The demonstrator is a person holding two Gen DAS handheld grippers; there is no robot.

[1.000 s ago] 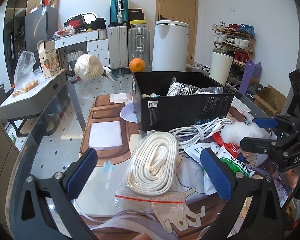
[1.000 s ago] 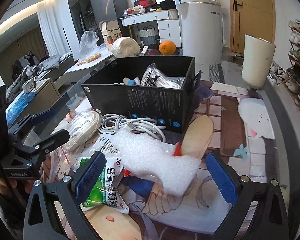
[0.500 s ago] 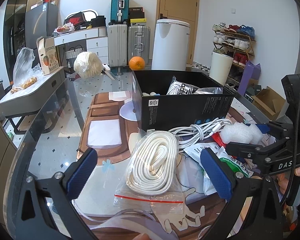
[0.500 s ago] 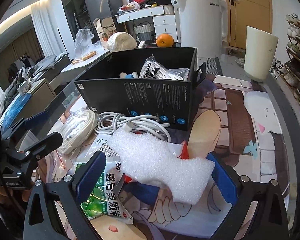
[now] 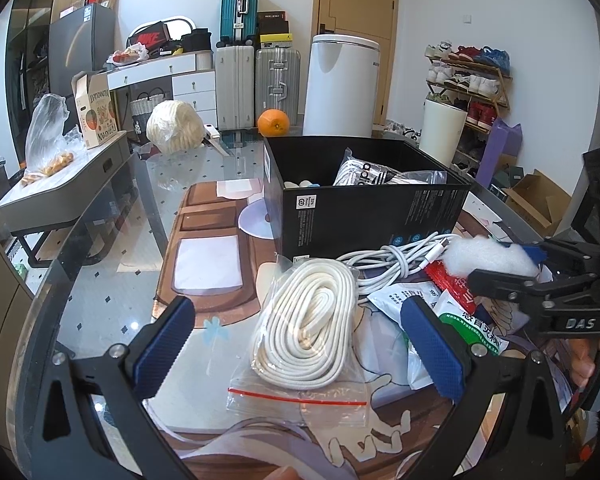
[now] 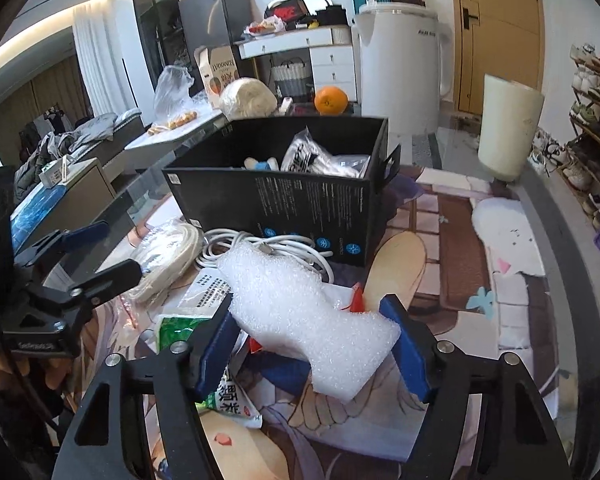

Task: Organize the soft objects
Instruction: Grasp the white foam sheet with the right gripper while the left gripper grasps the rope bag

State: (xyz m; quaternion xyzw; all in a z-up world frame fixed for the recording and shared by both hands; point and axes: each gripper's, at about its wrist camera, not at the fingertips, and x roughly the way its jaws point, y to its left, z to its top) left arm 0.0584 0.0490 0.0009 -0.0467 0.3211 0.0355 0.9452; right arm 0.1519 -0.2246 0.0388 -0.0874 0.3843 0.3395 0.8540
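In front of the black box on the bench, the right hand-held gripper is closing on a white foam piece, both pads touching it. The left hand-held gripper hangs released over a bagged white rope beside the box.

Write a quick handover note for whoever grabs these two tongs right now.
Right tongs: jaws closing around the white foam piece, pads at both its edges.
Left tongs: open, hovering over the bagged white rope.
Done: a packet and small items are in the black box.
Left: foam, rope, white cable and green sachets lie in front of the box.
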